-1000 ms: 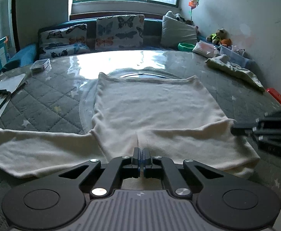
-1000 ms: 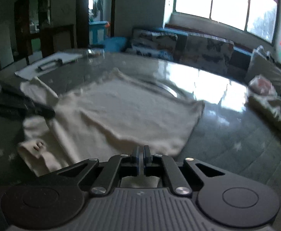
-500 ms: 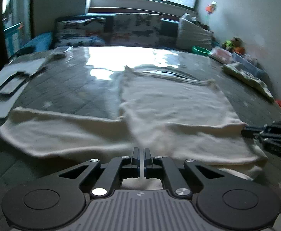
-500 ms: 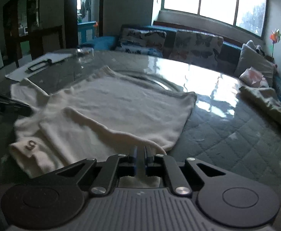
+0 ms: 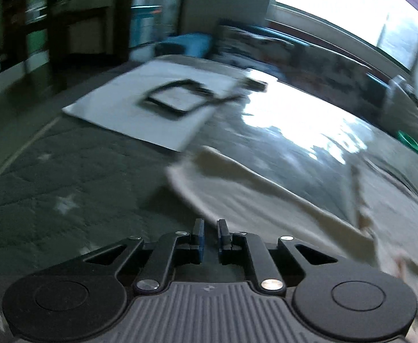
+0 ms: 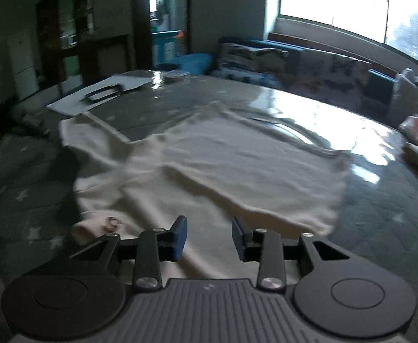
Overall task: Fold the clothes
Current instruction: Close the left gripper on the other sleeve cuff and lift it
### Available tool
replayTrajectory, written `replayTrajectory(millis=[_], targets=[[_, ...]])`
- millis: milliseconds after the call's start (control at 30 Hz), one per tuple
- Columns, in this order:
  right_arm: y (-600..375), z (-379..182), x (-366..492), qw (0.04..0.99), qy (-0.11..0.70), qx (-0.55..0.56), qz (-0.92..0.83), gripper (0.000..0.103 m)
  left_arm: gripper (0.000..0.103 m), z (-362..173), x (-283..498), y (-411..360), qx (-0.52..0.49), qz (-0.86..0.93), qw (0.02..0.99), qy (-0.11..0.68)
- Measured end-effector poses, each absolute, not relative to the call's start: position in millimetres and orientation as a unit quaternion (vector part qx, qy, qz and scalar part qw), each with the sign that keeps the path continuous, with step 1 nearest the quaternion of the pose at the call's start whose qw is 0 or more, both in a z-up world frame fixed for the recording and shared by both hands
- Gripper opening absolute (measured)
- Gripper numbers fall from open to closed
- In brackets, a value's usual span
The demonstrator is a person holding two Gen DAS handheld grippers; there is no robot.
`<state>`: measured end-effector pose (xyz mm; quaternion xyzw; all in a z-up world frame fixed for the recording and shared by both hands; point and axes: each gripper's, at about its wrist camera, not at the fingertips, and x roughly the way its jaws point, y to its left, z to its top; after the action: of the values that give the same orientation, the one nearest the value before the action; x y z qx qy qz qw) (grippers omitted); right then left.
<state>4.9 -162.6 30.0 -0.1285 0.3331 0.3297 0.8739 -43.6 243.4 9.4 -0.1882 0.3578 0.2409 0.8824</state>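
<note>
Left wrist view, blurred: left gripper (image 5: 210,235) over the quilted table (image 5: 65,177), fingers parted by a narrow gap, nothing between them. Cream sweater (image 5: 266,200) lies from 12 to 3 o'clock of the tips; its sleeve end sits just beyond them. White sheet (image 5: 140,114) at 11 o'clock, well apart.

Right wrist view: right gripper (image 6: 209,235) has fingers spread wide, empty. Sweater (image 6: 223,165) lies flat below and beyond the tips; folded sleeve cuff (image 6: 94,225) at 9 o'clock, near the left finger.

Home living room, cushioned sofa (image 6: 294,63), window (image 6: 352,8)
</note>
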Motion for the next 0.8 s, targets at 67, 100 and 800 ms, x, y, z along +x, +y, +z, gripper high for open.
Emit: replayTrajectory(millis=[67,100,800], targets=[[-156.1,27.2,2.9,0.870,0.336,-0.131,0.337,0.036,0.010,6.3,-37.4,257.3,-0.199,0.253,0.877,0.357],[-154.4,26.1,2.4,0.868,0.338,-0.130,0.339,0.036,0.010,4.7,-34.3,263.9,-0.204,0.257,0.874,0.357],[-165.0,39.0,-16.3,0.875,0.329,-0.123,0.334,0.042,0.018,2.4,0.8,272.0,-0.208,0.260,0.876,0.350]])
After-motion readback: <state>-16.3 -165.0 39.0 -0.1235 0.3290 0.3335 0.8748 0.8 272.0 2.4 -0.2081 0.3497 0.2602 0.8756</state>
